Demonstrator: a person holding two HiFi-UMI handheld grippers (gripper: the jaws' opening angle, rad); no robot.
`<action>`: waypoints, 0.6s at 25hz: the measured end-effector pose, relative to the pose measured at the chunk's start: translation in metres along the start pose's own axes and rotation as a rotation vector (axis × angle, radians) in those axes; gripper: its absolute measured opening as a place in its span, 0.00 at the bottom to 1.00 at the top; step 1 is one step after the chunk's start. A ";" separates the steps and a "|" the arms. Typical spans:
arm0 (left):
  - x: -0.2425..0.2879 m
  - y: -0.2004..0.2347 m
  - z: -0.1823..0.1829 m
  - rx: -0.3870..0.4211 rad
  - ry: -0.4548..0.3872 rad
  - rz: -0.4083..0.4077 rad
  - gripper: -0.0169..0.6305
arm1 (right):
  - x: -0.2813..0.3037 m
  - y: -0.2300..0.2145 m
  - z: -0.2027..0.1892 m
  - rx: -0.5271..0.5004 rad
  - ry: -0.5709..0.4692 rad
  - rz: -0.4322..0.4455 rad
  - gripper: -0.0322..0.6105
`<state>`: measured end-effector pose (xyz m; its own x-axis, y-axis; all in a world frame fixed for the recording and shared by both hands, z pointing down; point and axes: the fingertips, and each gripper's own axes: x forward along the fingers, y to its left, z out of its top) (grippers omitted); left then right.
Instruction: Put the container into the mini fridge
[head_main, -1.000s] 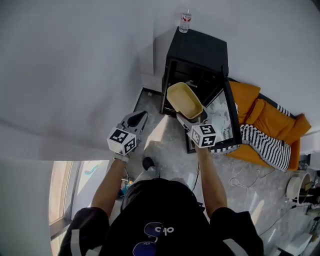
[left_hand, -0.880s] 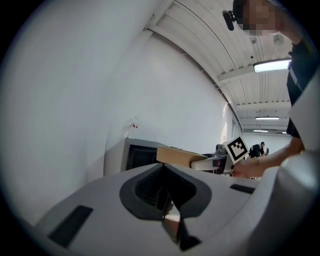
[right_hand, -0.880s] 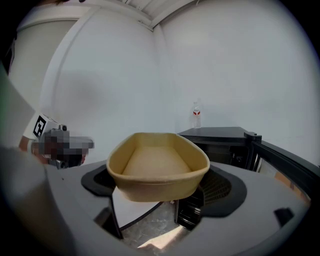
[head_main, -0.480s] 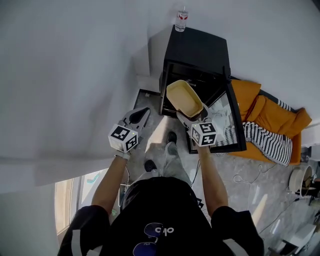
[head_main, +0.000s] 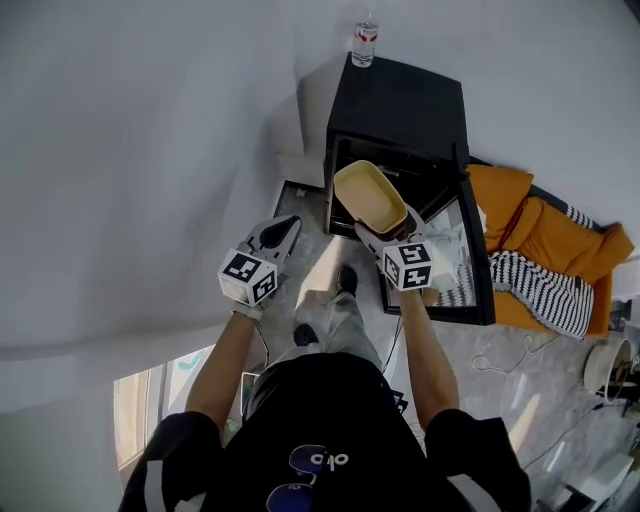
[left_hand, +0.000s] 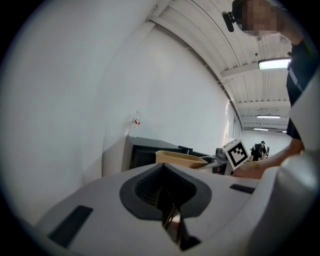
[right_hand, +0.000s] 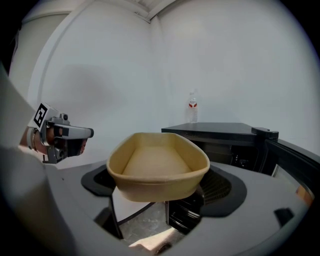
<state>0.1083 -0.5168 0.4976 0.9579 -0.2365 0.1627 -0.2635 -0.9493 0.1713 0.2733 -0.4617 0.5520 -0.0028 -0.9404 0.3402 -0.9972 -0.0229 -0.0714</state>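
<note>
The mini fridge is a black box on the floor against the white wall, its door swung open to the right. My right gripper is shut on an empty tan oval container, held level just in front of the fridge's open front. In the right gripper view the container sits between the wide-set jaws of the right gripper, with the fridge behind it. My left gripper hangs to the left, shut and holding nothing. The left gripper shows its pads pressed together.
A clear water bottle stands on the fridge's back corner. Orange cushions and a striped cloth lie on the floor right of the door. The white wall runs close on the left. The person's foot is on the grey floor below the grippers.
The person has stepped toward the fridge, and both grippers have come nearer to it. The container is still held the same way in the right gripper.
</note>
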 end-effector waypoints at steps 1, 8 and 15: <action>0.003 0.001 0.000 -0.003 0.000 0.000 0.04 | 0.002 -0.002 -0.001 0.000 0.004 0.002 0.85; 0.024 0.004 -0.006 -0.018 0.007 -0.010 0.04 | 0.011 -0.012 -0.008 0.000 0.023 0.000 0.85; 0.037 -0.005 -0.025 -0.033 0.019 -0.046 0.04 | 0.005 -0.015 -0.031 0.011 0.051 -0.015 0.85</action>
<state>0.1423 -0.5160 0.5270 0.9670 -0.1881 0.1719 -0.2227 -0.9517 0.2114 0.2859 -0.4557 0.5843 0.0077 -0.9214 0.3885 -0.9963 -0.0405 -0.0763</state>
